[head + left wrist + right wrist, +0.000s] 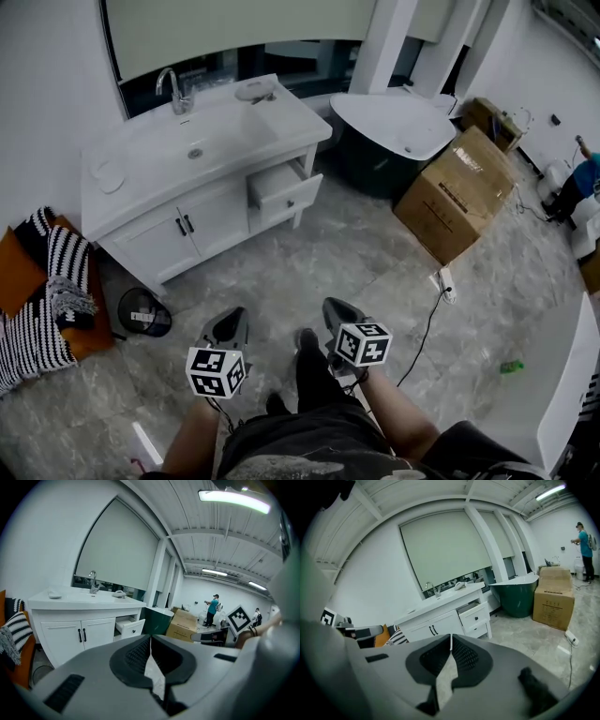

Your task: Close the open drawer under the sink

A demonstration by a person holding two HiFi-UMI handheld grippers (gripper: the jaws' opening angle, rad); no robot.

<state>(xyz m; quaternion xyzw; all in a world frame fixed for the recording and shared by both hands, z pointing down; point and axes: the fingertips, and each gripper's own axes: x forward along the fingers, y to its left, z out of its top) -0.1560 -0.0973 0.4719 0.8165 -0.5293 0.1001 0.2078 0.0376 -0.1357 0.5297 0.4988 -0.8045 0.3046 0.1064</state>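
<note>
Drawer [286, 190] open, well ahead; likely rigid, light on slides: push flat front. Left gripper [230, 323], right gripper [336, 311]: jaws closed, empty.

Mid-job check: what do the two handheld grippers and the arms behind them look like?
The left gripper and right gripper are alike: smooth grey moulded shells with black ribbed pads lining the jaws. Each carries a white cube with black square markers. No sleeves show on the forearms.

White drawer [286, 190] with dark knob, pulled partly out at right of vanity [169, 178], under sink [202, 139].
</note>
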